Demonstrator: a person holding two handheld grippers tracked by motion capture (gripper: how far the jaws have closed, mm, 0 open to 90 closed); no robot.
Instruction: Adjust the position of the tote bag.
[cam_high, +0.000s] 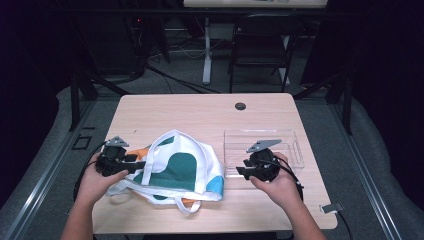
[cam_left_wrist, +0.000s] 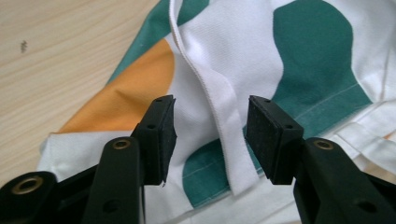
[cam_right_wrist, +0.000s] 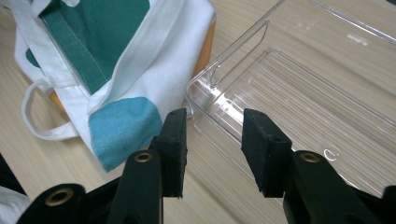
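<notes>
A white cloth tote bag (cam_high: 175, 167) with green, orange and blue patches lies flat at the front left of the wooden table (cam_high: 200, 115). My left gripper (cam_high: 140, 164) sits at the bag's left edge. In the left gripper view it (cam_left_wrist: 210, 121) is open over the bag (cam_left_wrist: 308, 51), with a white strap (cam_left_wrist: 229, 135) lying between the jaws, untouched by the pads. A clear plastic tray (cam_high: 295, 150) stands to the right of the bag. My right gripper (cam_high: 241, 171) is open at the tray's near left corner. Seen in the right gripper view, it (cam_right_wrist: 212, 126) holds nothing, with the tray (cam_right_wrist: 303, 93) ahead and the bag (cam_right_wrist: 130, 56) to the left.
A round cable hole (cam_high: 240, 106) sits near the table's far edge. Beyond the table stand a black chair (cam_high: 260, 45) and a white desk leg (cam_high: 206, 50). A bag handle loop (cam_right_wrist: 32, 116) lies on the table beside the bag.
</notes>
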